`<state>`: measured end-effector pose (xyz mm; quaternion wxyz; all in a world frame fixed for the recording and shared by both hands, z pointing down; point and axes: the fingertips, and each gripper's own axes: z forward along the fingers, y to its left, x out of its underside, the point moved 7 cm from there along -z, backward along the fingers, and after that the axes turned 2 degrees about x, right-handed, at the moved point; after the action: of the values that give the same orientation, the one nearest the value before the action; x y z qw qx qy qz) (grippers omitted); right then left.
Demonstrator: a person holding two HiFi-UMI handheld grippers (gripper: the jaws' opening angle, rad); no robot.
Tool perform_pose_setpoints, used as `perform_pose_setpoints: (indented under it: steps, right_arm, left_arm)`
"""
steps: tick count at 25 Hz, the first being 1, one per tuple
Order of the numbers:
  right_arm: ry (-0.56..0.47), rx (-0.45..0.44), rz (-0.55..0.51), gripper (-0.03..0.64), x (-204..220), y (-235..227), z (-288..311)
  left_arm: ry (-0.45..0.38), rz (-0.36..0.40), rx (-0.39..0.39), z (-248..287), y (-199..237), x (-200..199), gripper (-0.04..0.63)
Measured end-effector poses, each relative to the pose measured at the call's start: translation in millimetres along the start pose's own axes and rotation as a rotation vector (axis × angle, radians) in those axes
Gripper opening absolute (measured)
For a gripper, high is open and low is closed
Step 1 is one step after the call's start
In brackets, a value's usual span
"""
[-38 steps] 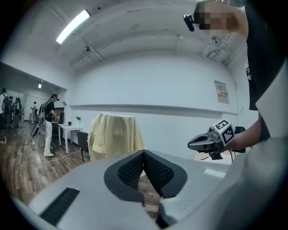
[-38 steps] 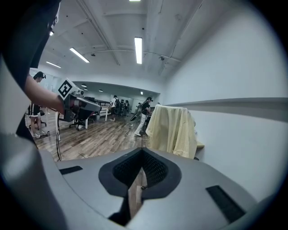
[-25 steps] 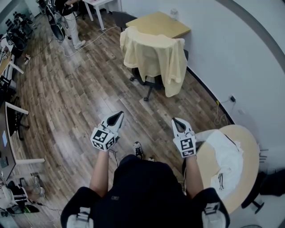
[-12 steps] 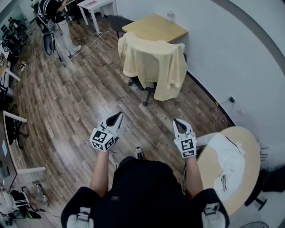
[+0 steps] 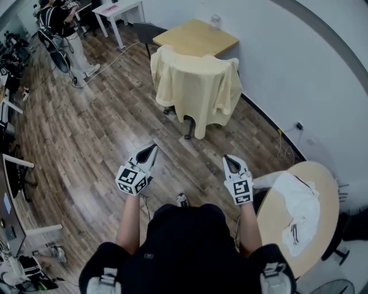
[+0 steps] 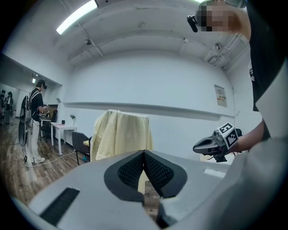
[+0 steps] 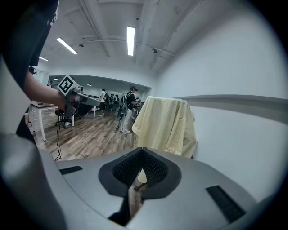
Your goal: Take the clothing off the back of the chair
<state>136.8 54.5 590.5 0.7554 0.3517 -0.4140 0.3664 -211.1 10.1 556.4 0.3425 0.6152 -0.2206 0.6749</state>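
A pale yellow garment [image 5: 195, 86] hangs over the back of an office chair [image 5: 187, 119] at the far side of the wooden floor. It shows ahead in the left gripper view as the yellow garment [image 6: 121, 134] and in the right gripper view as the same garment [image 7: 166, 128]. My left gripper [image 5: 150, 150] and right gripper [image 5: 230, 158] are held out side by side, well short of the chair. Both are shut with nothing between the jaws. Each shows in the other's view: the right gripper [image 6: 200, 147], the left gripper [image 7: 92, 101].
A light wooden table [image 5: 195, 37] stands behind the chair against the white wall. A round table [image 5: 322, 189] with a white garment [image 5: 296, 209] is at my right. A person [image 5: 60, 28] stands far left by a white desk [image 5: 121, 8]. Cables lie on the floor.
I have walked closer: the chair and garment have slid down the head view toward me. Both grippers stay shut and keep their spacing.
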Motion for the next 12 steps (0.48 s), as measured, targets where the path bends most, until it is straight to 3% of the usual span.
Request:
perform_pose_setpoints:
  steps: [12]
  right_arm:
    - [0.007,-0.001,0.002,-0.006,-4,-17,20]
  left_arm:
    - [-0.005,0.013,-0.018,15,19,-11,0.000]
